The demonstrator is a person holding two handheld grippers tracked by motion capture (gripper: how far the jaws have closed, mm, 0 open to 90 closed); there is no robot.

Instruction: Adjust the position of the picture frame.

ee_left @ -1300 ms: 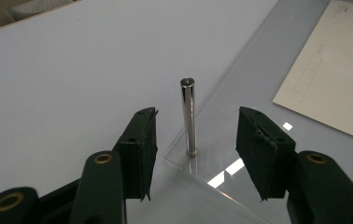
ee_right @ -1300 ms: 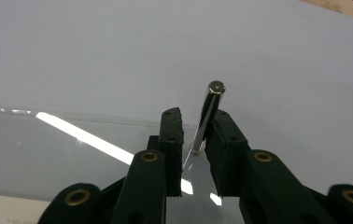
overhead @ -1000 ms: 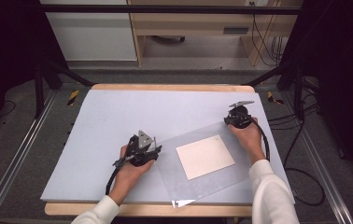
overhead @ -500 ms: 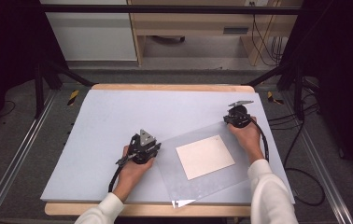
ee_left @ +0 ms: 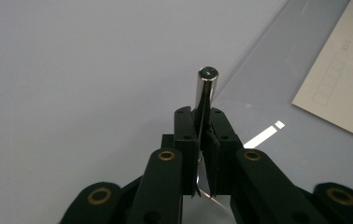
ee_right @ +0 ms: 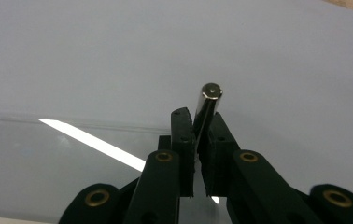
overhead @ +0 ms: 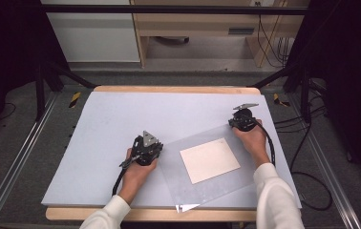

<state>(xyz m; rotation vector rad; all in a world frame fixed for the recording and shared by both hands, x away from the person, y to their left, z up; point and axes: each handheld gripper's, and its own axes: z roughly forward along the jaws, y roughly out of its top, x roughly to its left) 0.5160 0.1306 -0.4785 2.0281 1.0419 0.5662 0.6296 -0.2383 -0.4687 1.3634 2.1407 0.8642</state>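
the left tongs are closed on the near-left edge of a clear plastic sleeve that lies flat on the tabletop. in the left gripper view the thin sheet edge runs up between the black jaws, beside a small shiny metal pin that stands just ahead of them. these jaws have just been closing, and the sleeve's edge is now pinched between them.

the right tongs are closed too, on the far-right corner of the same sleeve. in the right gripper view the jaws meet around the clear edge, with a like metal pin poking out at their tips and a bright streak of glare on the plastic to their left.

a cream sheet of paper sits inside or under the sleeve, between the two tongs, nearer the right pair; i cannot tell which layer it lies in. in the left gripper view faint printed boxes show on the paper, off to the right of the jaws.

as i judge it, the gripping step is done: both tongs have hold of opposite parts of the sleeve. the sleeve rests flat on the tabletop, not yet lifted, so whatever comes of it, lifting, shifting or opening it around the paper, is yet to do.
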